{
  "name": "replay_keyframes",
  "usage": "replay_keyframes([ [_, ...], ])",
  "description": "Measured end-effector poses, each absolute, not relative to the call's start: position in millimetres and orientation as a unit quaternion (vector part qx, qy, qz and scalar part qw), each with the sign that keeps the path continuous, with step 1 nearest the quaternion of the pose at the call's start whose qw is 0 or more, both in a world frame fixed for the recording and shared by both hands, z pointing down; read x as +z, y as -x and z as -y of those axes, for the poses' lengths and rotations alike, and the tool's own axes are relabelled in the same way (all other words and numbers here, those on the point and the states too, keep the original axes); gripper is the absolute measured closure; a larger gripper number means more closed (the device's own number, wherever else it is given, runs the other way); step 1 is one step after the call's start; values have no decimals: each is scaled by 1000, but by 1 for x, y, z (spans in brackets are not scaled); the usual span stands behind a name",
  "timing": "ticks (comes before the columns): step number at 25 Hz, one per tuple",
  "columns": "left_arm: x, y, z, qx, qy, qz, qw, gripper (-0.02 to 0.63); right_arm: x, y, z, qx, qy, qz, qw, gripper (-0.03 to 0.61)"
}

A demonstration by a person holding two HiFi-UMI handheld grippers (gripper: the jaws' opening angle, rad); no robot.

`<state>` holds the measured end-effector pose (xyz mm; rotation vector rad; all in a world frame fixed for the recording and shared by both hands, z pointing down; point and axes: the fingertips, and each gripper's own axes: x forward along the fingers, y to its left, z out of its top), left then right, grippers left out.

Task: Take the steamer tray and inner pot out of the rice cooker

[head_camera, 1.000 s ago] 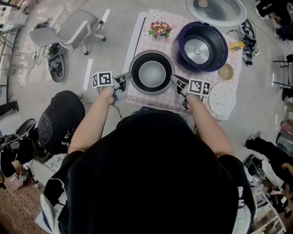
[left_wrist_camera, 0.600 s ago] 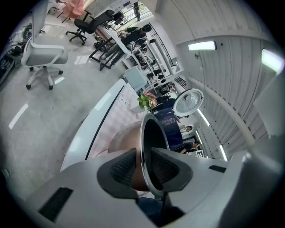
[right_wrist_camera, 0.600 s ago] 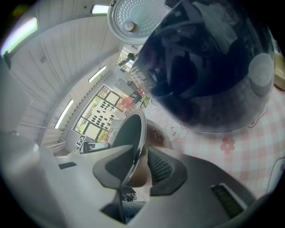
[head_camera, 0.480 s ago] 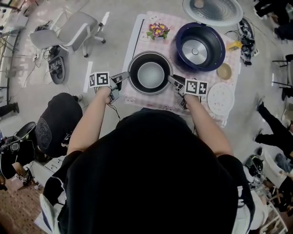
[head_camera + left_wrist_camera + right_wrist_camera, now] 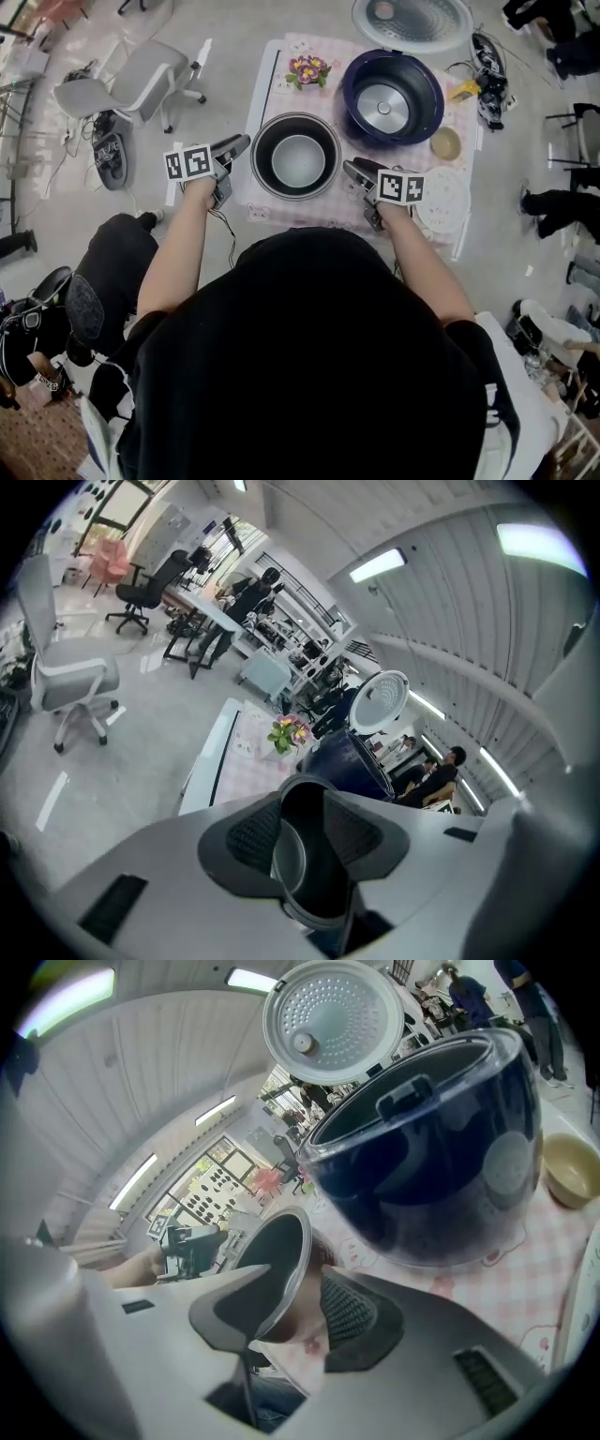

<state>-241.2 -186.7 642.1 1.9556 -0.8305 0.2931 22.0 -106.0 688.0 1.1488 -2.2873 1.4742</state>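
Jaws stand wide on both sides, having just been opening: my left gripper [image 5: 236,145] and my right gripper [image 5: 353,172] clasp nothing, their ribbed pads [image 5: 251,829] bare. Straight between the two sits the inner pot [image 5: 296,156], upright on the pink checked cloth [image 5: 314,211], its rim just off each set of tips and touched by neither (along either gripper's own line the dark bowl fills the gap, yet lies past the pads). Beyond my right tips stands the dark blue rice cooker [image 5: 392,97], its well open with the heating plate showing, its perforated lid [image 5: 412,21] thrown back. Outside my right gripper, near the cloth's edge, the white dotted steamer tray [image 5: 442,199] lies flat, and a small tan bowl [image 5: 445,143] sits between it and the cooker. Past my left tips is a pot of flowers [image 5: 307,69]; farther off to the left a grey office chair [image 5: 131,80] stands on the floor.
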Motion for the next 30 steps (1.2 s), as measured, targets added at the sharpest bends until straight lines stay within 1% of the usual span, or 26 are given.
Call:
replay_keyframes([
  [4, 621, 219, 196, 130, -824, 340, 435, 453, 674, -39, 102, 472, -407, 775, 100, 407],
  [7, 606, 193, 198, 127, -839, 326, 417, 453, 660, -56, 98, 451, -425, 777, 108, 407],
  [12, 594, 150, 199, 141, -863, 302, 380, 453, 630, -85, 96, 426, -447, 781, 95, 408],
  [17, 581, 119, 203, 140, -878, 302, 345, 453, 608, -122, 92, 392, -475, 782, 101, 408],
  [22, 560, 84, 203, 123, -893, 279, 331, 453, 586, -159, 87, 359, -510, 775, 98, 410],
  [30, 529, 41, 200, 123, -914, 258, 289, 453, 547, -201, 92, 303, -552, 773, 85, 411],
])
